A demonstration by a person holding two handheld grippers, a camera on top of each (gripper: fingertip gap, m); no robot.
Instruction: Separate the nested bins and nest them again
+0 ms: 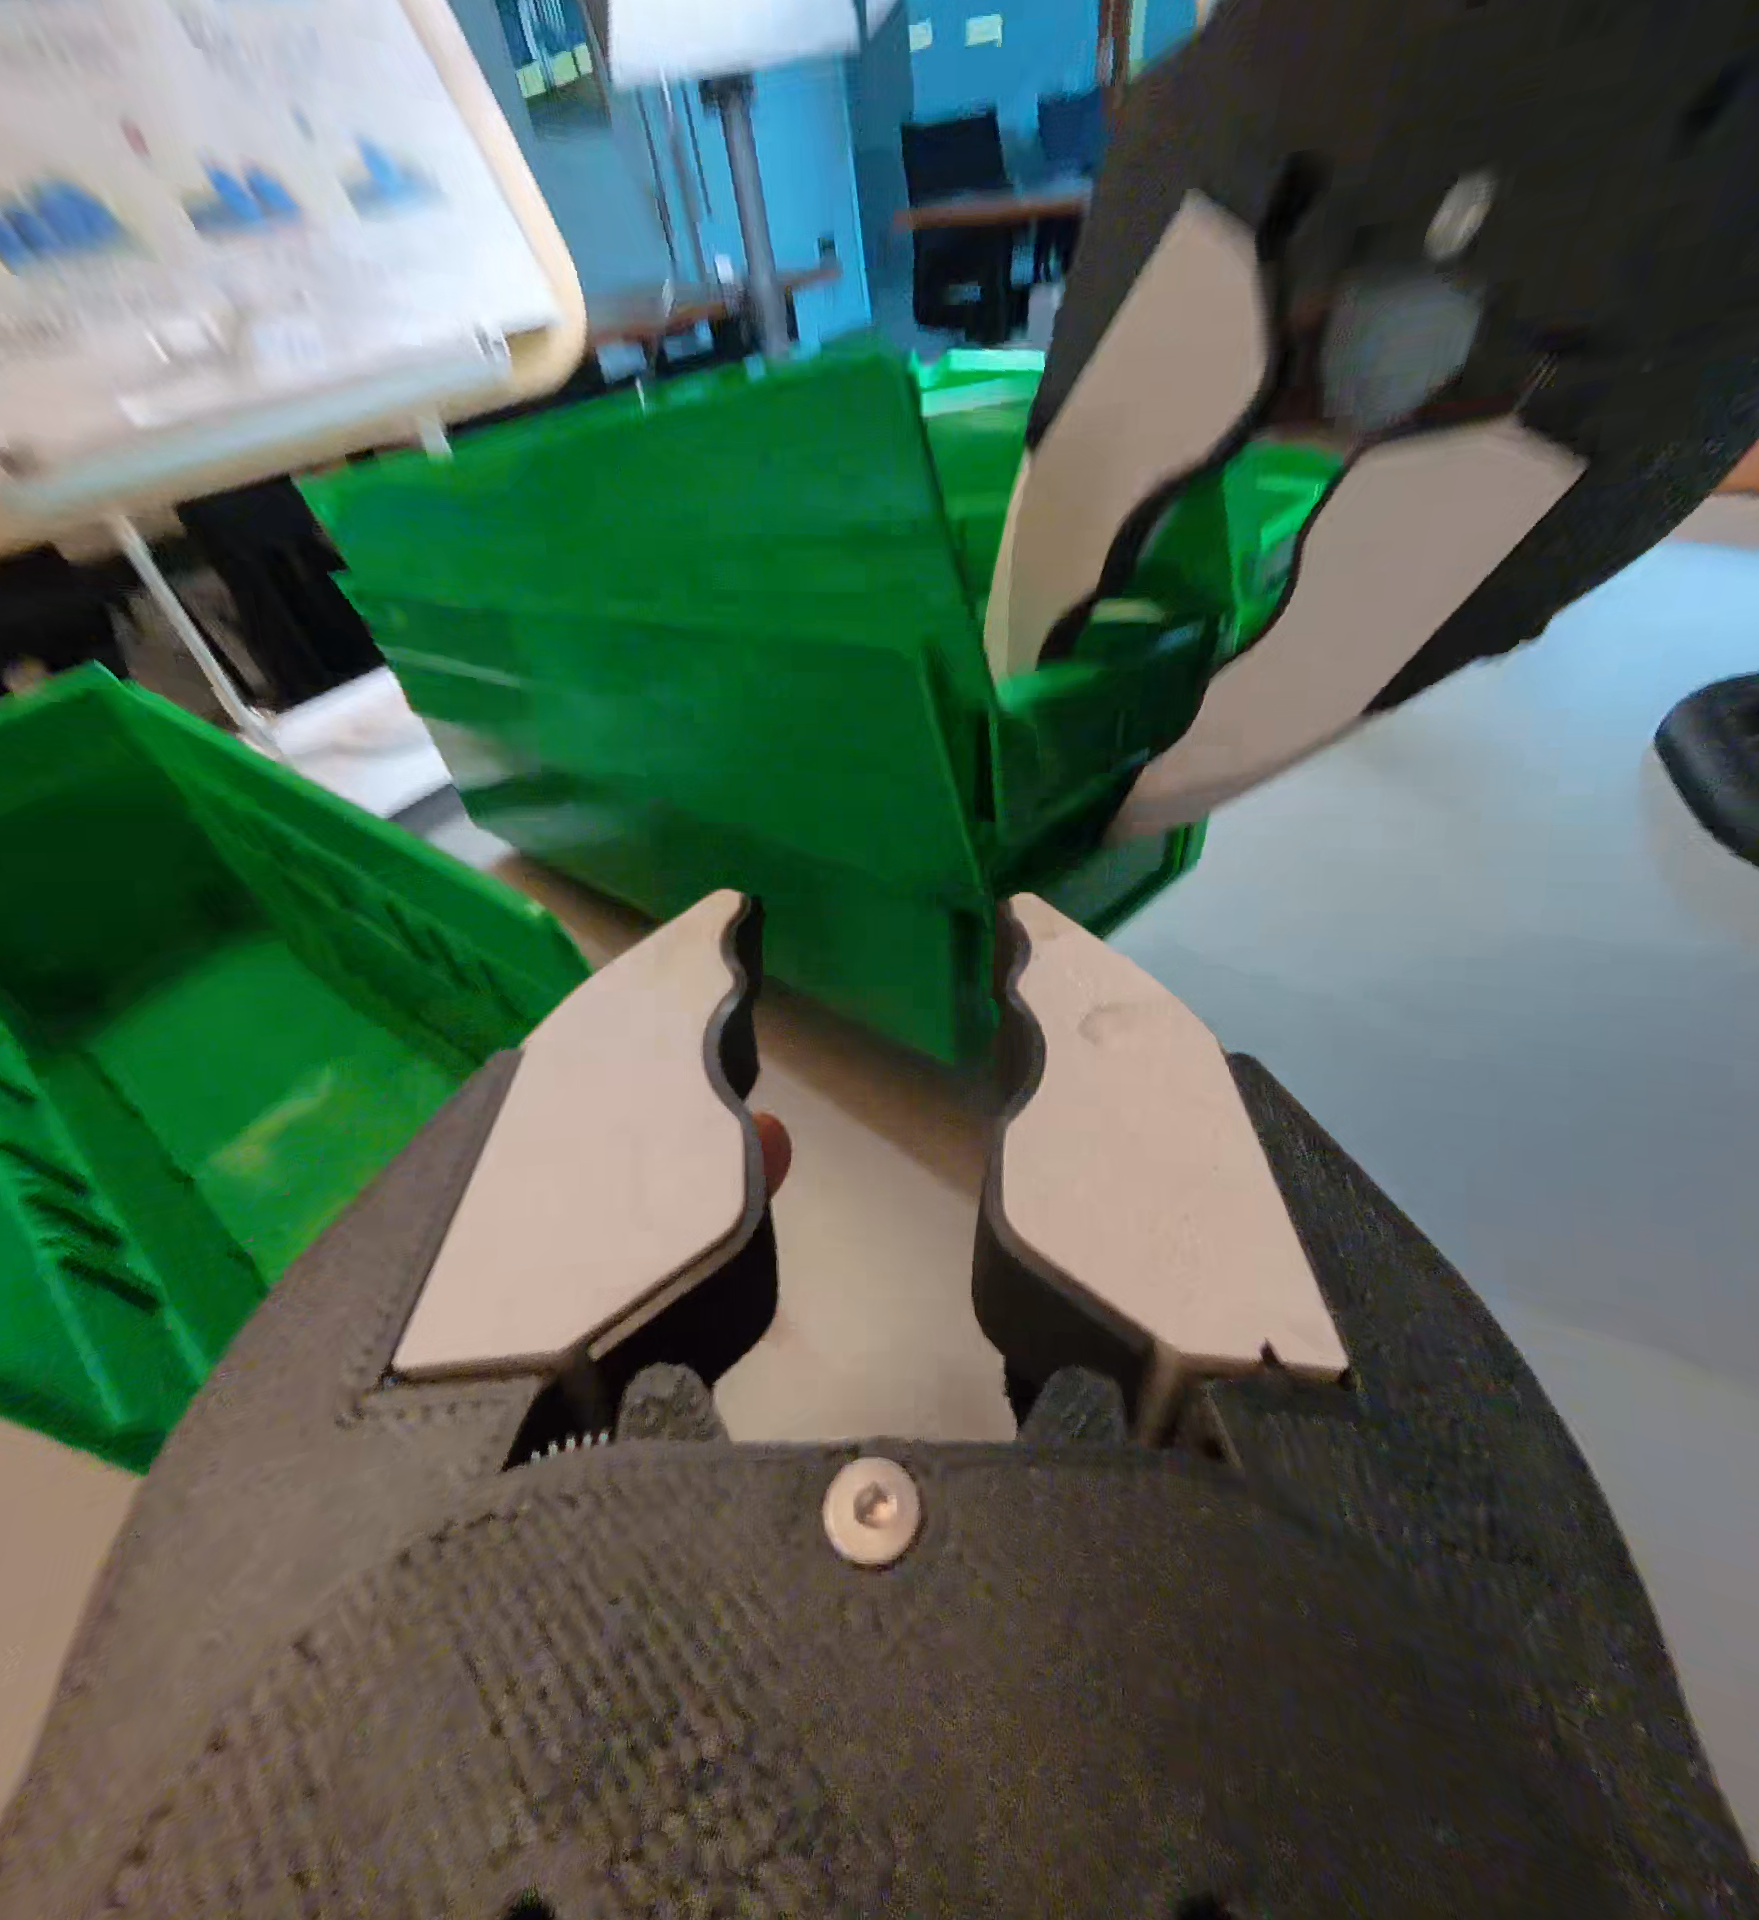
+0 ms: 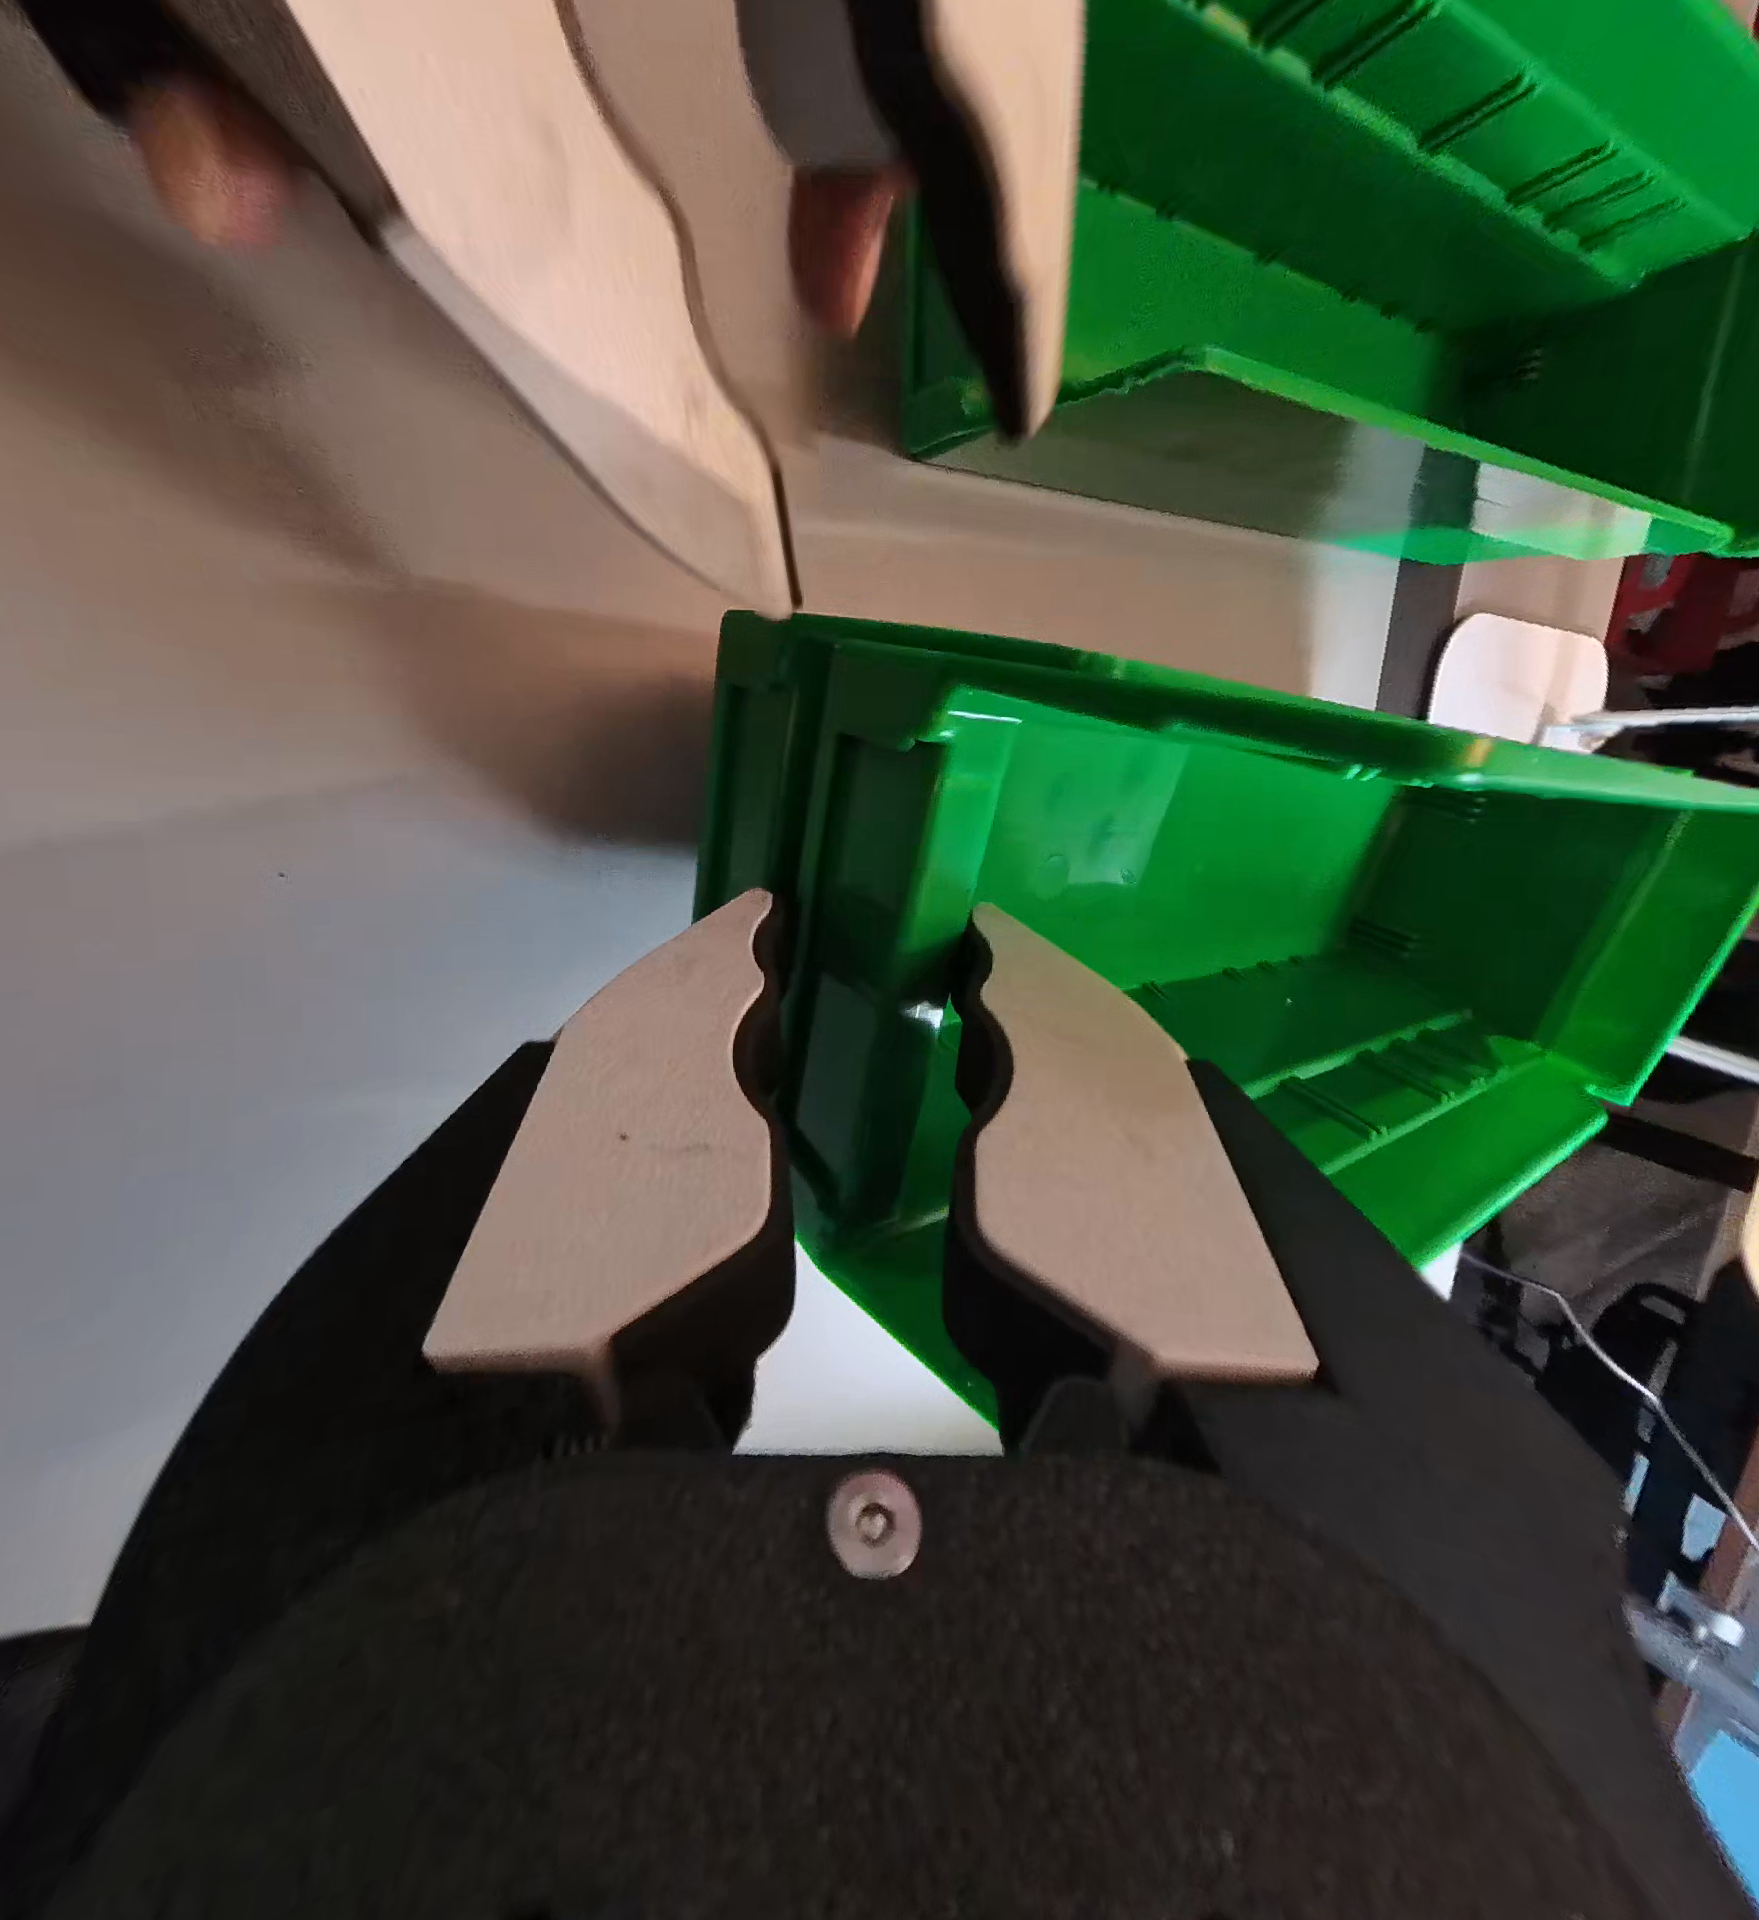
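A pale tabletop (image 1: 1477, 1039) carries a black mesh-patterned object (image 1: 1758, 774) at its right edge, while a blurred white board (image 1: 210, 229) on thin legs stands before blue walls and dark chairs (image 1: 968, 218).

The bin (image 2: 1270, 935) between the right gripper (image 2: 870, 935) fingers is bright green with thin ribs inside. The other bin (image 1: 127, 1039), left of the left gripper (image 1: 875, 935), is the same green. Both grippers are black with pale grey fingers (image 1: 605, 1143). The table (image 1: 1477, 1039) under them is white.

Nested green bins (image 2: 1218, 914); separate green bin (image 1: 127, 1039)
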